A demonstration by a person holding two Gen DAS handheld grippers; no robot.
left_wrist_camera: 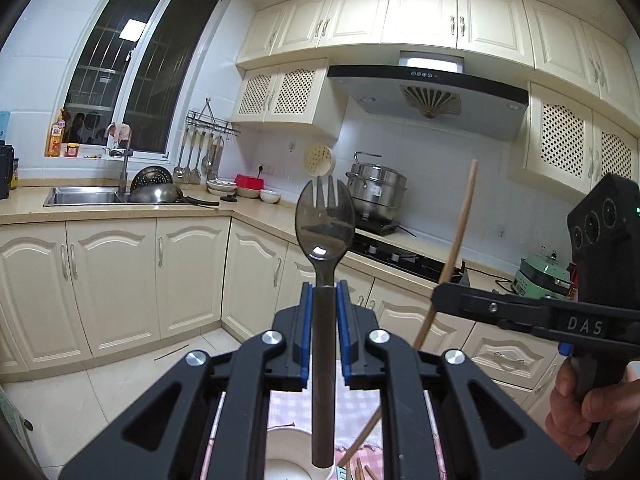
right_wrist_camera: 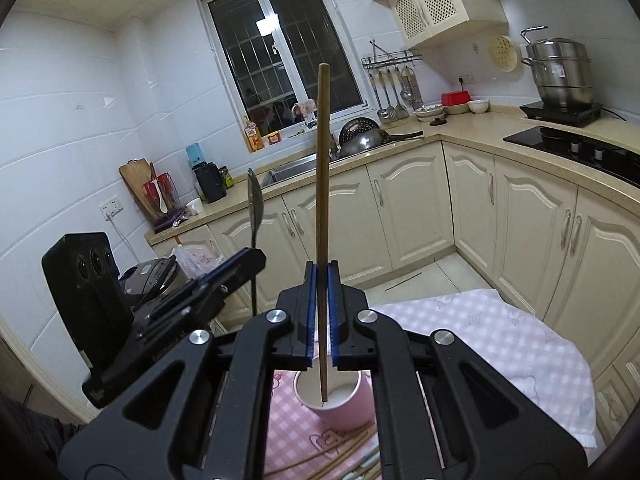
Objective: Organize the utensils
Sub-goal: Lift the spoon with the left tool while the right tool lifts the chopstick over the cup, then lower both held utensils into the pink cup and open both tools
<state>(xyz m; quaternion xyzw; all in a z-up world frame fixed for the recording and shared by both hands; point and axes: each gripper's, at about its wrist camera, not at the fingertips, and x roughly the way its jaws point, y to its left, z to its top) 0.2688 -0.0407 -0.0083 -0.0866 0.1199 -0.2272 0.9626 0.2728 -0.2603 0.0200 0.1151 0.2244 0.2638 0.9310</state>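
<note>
My left gripper (left_wrist_camera: 324, 292) is shut on a dark metal spork (left_wrist_camera: 325, 216), held upright with its lower end over a white-lined cup (left_wrist_camera: 288, 452) below. My right gripper (right_wrist_camera: 322, 276) is shut on a wooden chopstick (right_wrist_camera: 322, 160), held upright with its tip inside the pink cup (right_wrist_camera: 340, 404). The chopstick also shows in the left wrist view (left_wrist_camera: 460, 236), and the spork in the right wrist view (right_wrist_camera: 254, 204). Several more chopsticks (right_wrist_camera: 344, 452) lie on the pink checked cloth (right_wrist_camera: 500, 344) by the cup.
The cup stands on a table covered by the cloth. Behind are cream kitchen cabinets (left_wrist_camera: 120, 280), a sink (left_wrist_camera: 84, 196) with a wok, a stove (left_wrist_camera: 400, 256) with a steel steamer pot (left_wrist_camera: 376, 192), and a rice cooker (right_wrist_camera: 152, 276) at left.
</note>
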